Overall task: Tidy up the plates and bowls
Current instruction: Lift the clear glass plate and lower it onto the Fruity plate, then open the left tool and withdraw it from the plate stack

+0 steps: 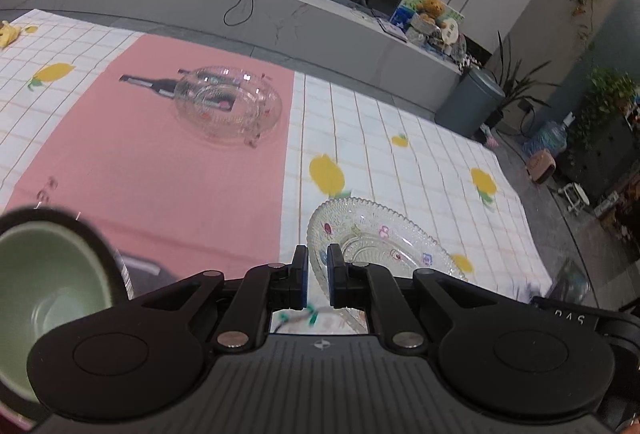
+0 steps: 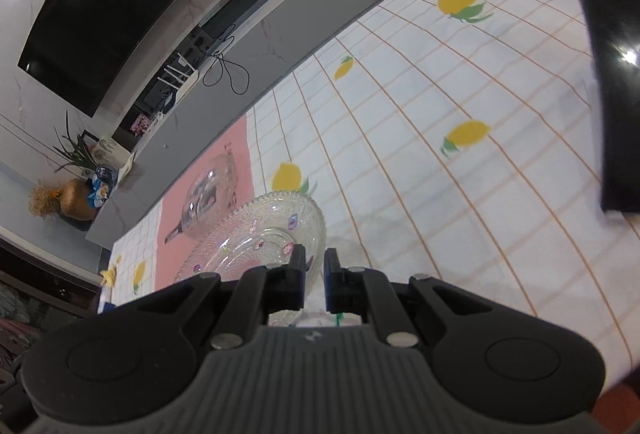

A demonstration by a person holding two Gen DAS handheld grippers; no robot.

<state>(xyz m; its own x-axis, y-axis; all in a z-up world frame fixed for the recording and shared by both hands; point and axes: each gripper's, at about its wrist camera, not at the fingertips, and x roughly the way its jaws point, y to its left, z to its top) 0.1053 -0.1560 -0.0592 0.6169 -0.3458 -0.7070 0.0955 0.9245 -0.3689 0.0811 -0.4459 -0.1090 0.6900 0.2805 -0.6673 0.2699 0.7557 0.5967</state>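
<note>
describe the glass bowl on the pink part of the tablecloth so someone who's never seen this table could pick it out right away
Start from the white lemon-print tablecloth and find its pink panel. On the far half of that panel sits the clear glass bowl, over a printed dark bottle. It is deep and rounded, unlike the flat, beaded glass plate held by both grippers, and see-through, unlike the green bowl at the left edge.
</note>
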